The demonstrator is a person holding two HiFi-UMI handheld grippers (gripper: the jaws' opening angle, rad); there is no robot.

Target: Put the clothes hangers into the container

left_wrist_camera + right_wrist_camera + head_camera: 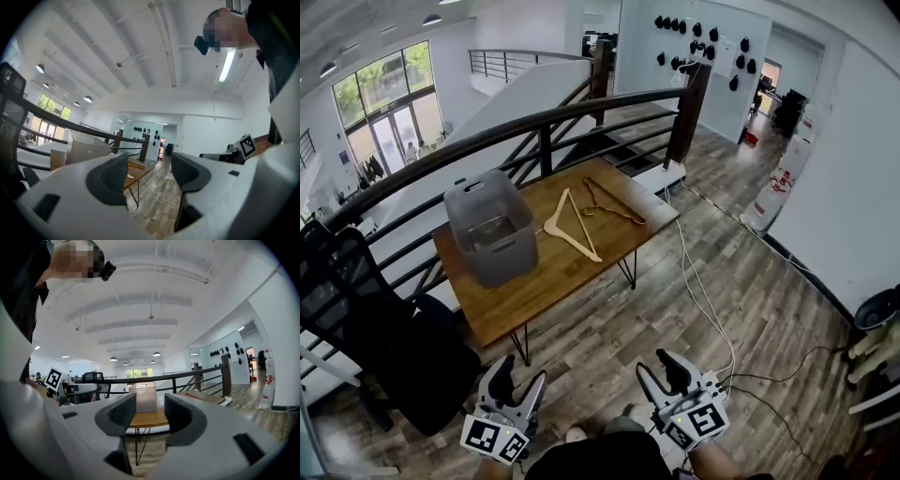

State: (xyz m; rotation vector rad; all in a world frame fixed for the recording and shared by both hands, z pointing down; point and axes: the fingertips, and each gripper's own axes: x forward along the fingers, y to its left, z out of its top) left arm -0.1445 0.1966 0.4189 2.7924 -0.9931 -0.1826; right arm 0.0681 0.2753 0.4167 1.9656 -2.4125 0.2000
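Closest in, the left gripper (517,380) and the right gripper (661,373) are low in the head view, held side by side and aimed roughly level towards the worktop (572,272). Neither has arrived, and that looks like an approach stance: both are well short of the table edge. Each gripper view shows the dark, ribbed fingers (110,176) spread apart with only open air and distant floor between them. They are released and carry nothing, ready, I'd say, for a first pick.

Past them is a stretch of grey-brown plank floor (750,309), with a pale cable (703,291) snaking across it to the right of the table.

On the warm wood worktop, which stands on thin black hairpin legs, the light wooden hanger (572,225) lies flat near the middle. It is a slim triangle with smooth, pale arms. Just beyond it, towards the far right corner, lies the darker hanger (614,204), thinner and browner; whether the two touch, I cannot tell. The container (492,230) stands upright on the left part of the worktop, close beside the light hanger. It is a grey plastic tub with tapered walls, a rolled rim and handle cut-outs, and its mouth is open upward. The hangers have not gone in yet.

Behind the table runs a dark curved railing (544,122), and a black mesh chair (356,291) sits off to the left.
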